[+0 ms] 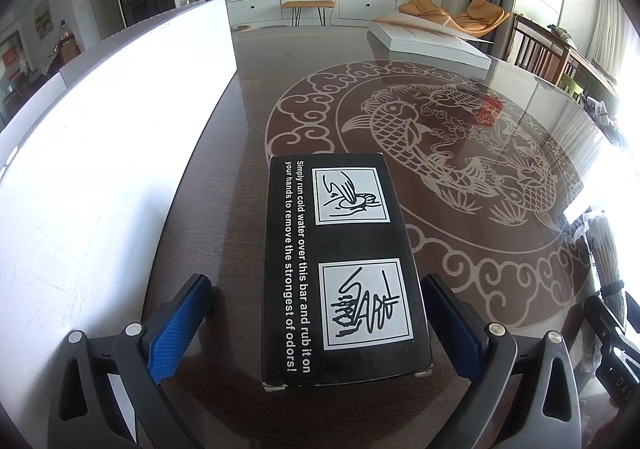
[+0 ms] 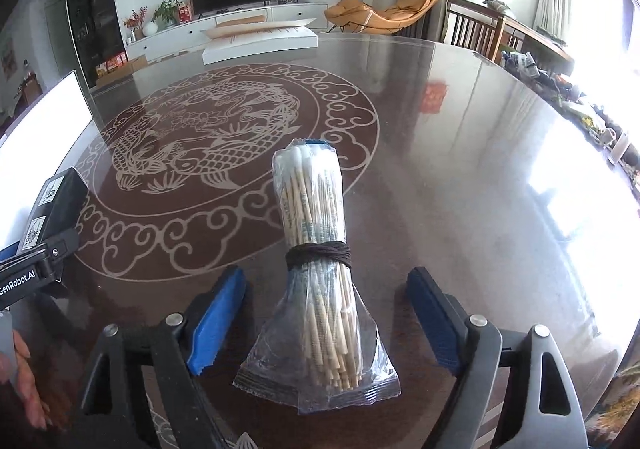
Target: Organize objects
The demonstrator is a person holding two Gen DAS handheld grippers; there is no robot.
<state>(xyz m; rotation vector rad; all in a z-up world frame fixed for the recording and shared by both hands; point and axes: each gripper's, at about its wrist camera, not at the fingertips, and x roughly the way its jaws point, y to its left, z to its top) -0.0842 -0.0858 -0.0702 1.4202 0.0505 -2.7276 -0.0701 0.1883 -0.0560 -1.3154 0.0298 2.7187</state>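
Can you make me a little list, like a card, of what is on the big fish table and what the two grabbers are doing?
table: dark round table with a pale fish pattern
left gripper: open, pads either side of the black box, right pad close, left pad apart
black box: lying flat, printed side up
right gripper: open, not pressing the bundle
bundle of sticks: in clear wrap, tied with dark cord, lying on the table between the pads
far side: flat white box
left edge: big white board
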